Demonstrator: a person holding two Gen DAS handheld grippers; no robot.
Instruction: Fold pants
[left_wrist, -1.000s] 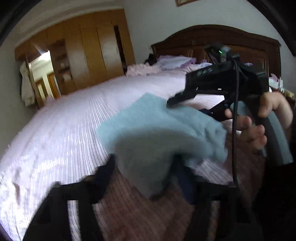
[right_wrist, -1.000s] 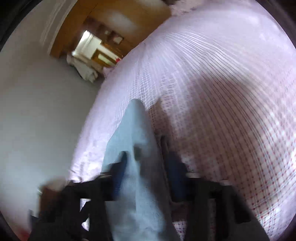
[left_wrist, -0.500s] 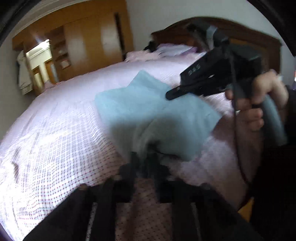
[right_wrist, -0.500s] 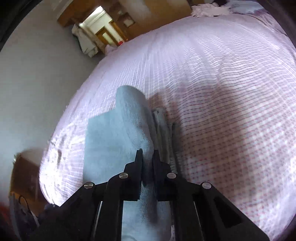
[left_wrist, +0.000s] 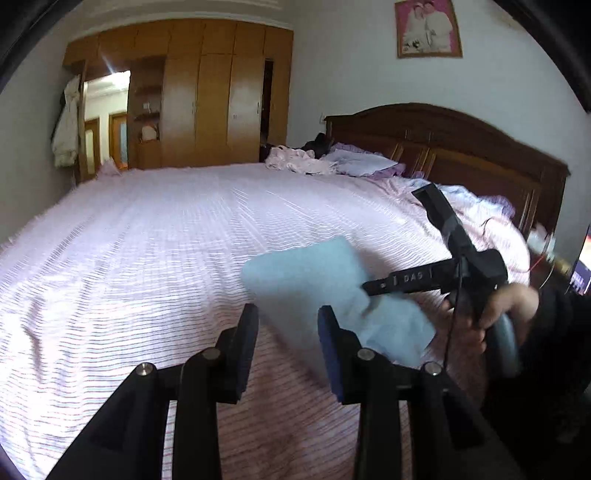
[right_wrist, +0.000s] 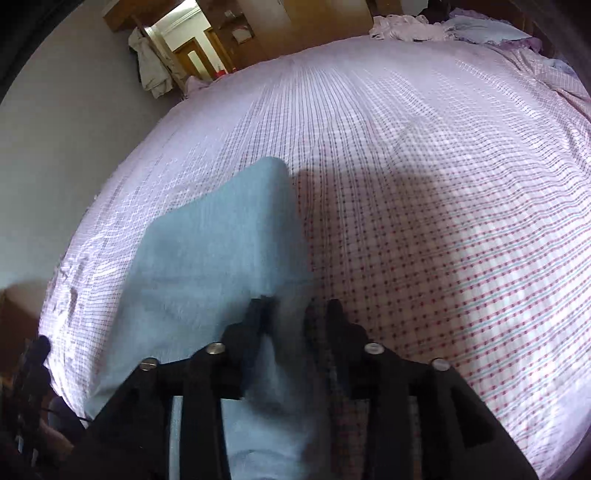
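**One folded pair of pants on the bed, both grippers letting go**

One pair of light blue pants (left_wrist: 317, 291) lies folded on the checked bed sheet (left_wrist: 147, 258), near the edge of the bed closest to the person; it is the only garment of that colour in view. Two grippers are present; the left gripper (left_wrist: 288, 325) has its jaws apart and opening, the pants lying beyond the fingertips with nothing pressed between the pads; the right gripper (right_wrist: 293, 310) is also opening, its two fingers standing on either side of a raised fold of the pants (right_wrist: 221, 258), the cloth between them but no longer squeezed. One hand (left_wrist: 495, 314) shows in the left wrist view, wrapped round the right gripper's handle (left_wrist: 506, 347); the right gripper's fingertips are hidden there behind its own body and the cloth. One wooden headboard (left_wrist: 461, 147), one wardrobe (left_wrist: 207, 99) and one framed picture (left_wrist: 428, 27) stand behind the bed; a heap of pink and lilac bedding (left_wrist: 332, 162) sits at the head end, its separate pieces hard to tell apart. The near end of the pants is cut off by the gripper frame in the right wrist view; the wardrobe's contents are too small to make out.
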